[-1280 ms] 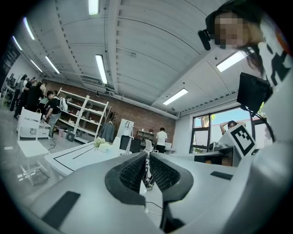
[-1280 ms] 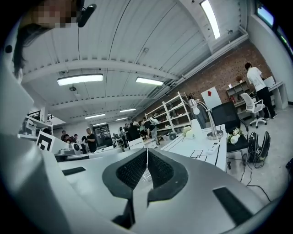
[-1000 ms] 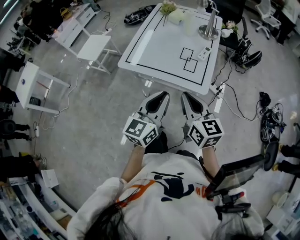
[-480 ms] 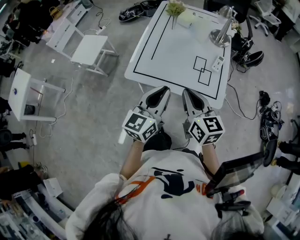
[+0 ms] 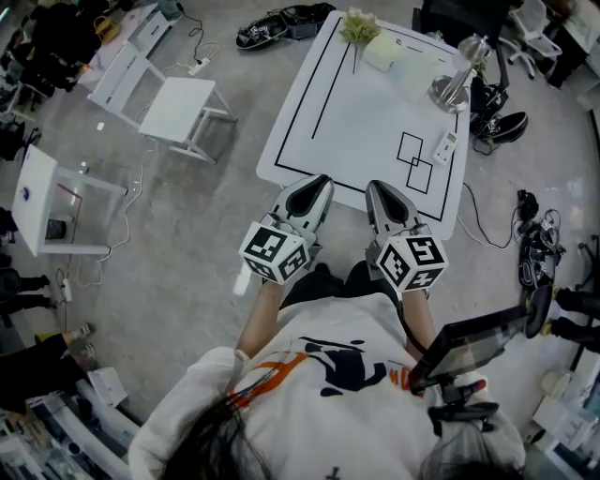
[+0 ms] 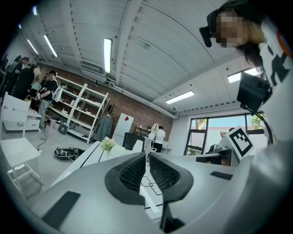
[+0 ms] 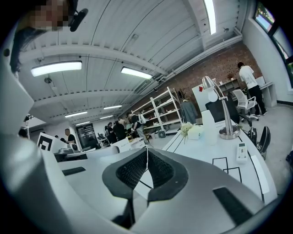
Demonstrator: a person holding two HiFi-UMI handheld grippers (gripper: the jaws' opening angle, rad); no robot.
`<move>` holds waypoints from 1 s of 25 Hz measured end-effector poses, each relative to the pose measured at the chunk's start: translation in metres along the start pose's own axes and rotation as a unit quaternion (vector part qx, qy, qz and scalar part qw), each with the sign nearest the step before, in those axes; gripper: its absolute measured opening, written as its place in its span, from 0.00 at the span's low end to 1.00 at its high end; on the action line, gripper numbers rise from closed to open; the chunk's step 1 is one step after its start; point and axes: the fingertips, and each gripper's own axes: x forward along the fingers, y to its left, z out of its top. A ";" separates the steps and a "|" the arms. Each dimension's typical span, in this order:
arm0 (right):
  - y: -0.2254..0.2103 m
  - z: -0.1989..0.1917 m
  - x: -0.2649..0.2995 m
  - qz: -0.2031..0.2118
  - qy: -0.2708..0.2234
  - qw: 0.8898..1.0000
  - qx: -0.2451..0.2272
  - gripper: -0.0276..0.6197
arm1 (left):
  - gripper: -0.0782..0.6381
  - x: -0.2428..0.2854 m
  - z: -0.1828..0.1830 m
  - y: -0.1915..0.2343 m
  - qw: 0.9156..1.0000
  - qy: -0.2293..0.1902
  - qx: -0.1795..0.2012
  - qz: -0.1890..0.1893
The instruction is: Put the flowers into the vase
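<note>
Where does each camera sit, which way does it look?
Head view: on the person's head, looking down at the table; shirt, left gripper and right gripper show.
Left gripper view: on the left gripper, looking along its shut jaws toward the flowers.
Right gripper view: on the right gripper; shut jaws, lamp beyond.
Both gripper views show the flowers.

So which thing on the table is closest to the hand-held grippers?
The small white remote, lying beside the two drawn squares. The flowers and lamp sit at the far end.
</note>
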 end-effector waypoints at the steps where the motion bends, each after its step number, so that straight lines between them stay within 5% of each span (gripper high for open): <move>1: -0.004 0.003 0.002 -0.003 -0.002 1.000 0.002 0.06 | 0.14 0.004 0.000 0.002 1.000 0.002 0.000 -0.002; 10: -0.055 0.018 0.015 -0.012 -0.003 1.000 0.009 0.06 | 0.14 0.060 -0.001 -0.001 1.000 0.011 0.005 -0.012; 25: -0.126 0.043 0.050 0.028 0.022 0.999 0.011 0.06 | 0.14 0.152 0.003 0.003 1.000 0.014 0.012 0.016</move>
